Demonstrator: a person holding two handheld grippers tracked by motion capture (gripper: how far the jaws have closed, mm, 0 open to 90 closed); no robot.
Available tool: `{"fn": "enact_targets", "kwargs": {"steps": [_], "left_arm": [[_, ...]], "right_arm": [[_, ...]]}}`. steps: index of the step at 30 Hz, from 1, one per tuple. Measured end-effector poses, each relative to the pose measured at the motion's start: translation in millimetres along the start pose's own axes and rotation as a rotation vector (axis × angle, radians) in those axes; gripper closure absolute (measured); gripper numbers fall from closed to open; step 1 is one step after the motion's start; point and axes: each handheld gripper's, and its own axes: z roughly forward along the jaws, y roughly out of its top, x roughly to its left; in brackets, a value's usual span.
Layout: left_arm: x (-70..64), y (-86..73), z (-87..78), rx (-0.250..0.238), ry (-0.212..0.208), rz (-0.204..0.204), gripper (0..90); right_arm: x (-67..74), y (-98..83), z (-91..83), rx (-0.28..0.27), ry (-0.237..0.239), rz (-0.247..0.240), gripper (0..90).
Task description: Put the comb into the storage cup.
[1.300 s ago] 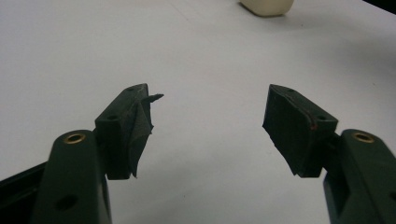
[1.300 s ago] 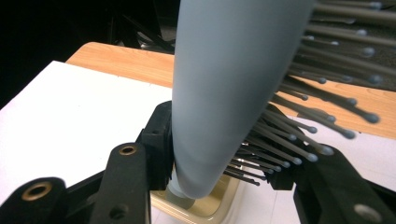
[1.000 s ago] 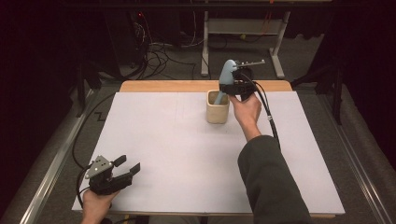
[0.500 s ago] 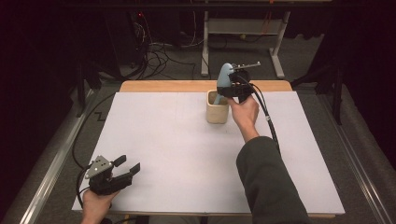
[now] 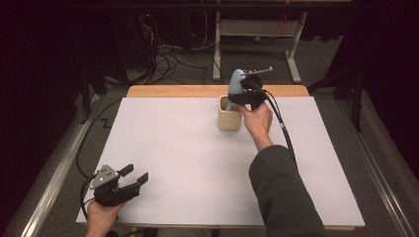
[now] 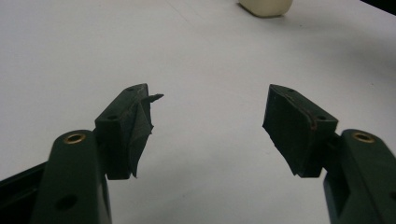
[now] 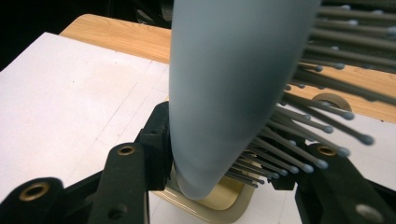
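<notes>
A grey-blue hairbrush (image 5: 236, 81) stands nearly upright over a cream cup (image 5: 230, 118) at the far middle of the table. My right gripper (image 5: 242, 96) is shut on the brush. In the right gripper view the brush body (image 7: 229, 84) fills the gap between the jaws, with its bristles pointing right. Its lower end hangs at the mouth of the cup (image 7: 224, 203), and I cannot tell whether it touches. My left gripper (image 5: 136, 177) rests near the front left corner, open with nothing in it. Its jaws (image 6: 210, 126) stand wide over bare white surface.
A white sheet (image 5: 197, 163) covers the table, and a strip of bare wood (image 5: 173, 91) shows along the far edge. The cup's base (image 6: 265, 5) shows far ahead of the left gripper. A cable (image 5: 281, 128) trails from the right gripper over the forearm. Metal rails run along both sides.
The right gripper has edged slightly to the left with the brush, staying over the cup. The left gripper has not moved.
</notes>
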Motion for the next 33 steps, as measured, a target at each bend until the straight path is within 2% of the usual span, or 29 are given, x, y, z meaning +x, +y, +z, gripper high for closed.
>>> {"fn": "enact_targets", "kwargs": {"steps": [13,33], "left_arm": [[-0.1,0.1,0.8,0.0,-0.002,-0.001,32.9],[-0.6,0.4,1.6,0.005,0.0,0.005,33.0]], "right_arm": [[-5.3,-6.5,4.1,0.006,0.004,0.011,52.3],[-10.8,-7.2,0.6,0.006,-0.018,0.013,43.0]]}}
